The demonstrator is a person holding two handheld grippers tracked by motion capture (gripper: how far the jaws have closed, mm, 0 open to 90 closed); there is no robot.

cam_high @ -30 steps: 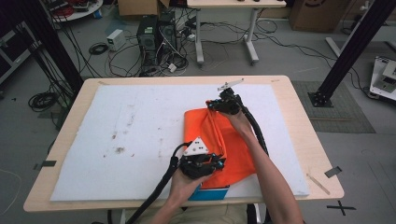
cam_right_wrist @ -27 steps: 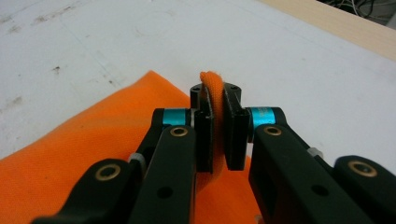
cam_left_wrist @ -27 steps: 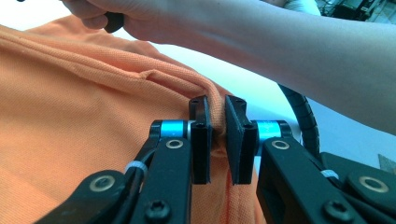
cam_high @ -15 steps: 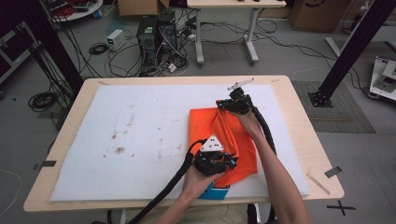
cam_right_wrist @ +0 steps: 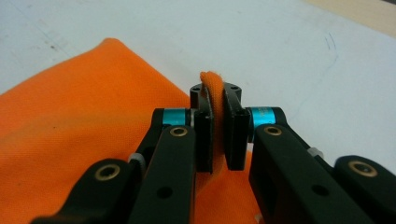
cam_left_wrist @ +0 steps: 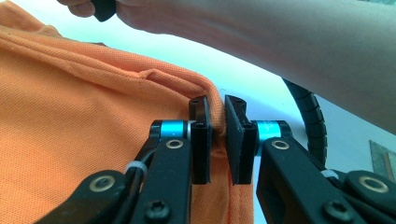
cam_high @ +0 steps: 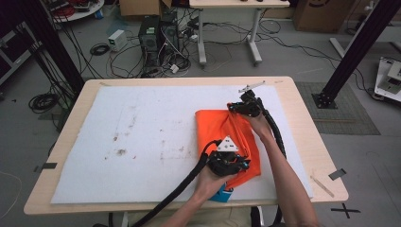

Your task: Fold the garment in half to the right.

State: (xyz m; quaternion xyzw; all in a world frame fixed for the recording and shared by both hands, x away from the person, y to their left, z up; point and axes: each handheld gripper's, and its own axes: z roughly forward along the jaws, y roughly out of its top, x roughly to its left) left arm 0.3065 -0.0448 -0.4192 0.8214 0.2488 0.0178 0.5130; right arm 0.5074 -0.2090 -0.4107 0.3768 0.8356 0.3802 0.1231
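Now each tool pinches the orange cloth on the white desk: left tool at its near edge, right tool at its far corner.

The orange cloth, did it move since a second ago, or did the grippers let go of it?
Both grippers slid toward the right side of the table in the high view, dragging the orange cloth along. The left gripper holds its near edge, the right gripper pinches its far corner. Neither let go. The white mat and the table stayed put.
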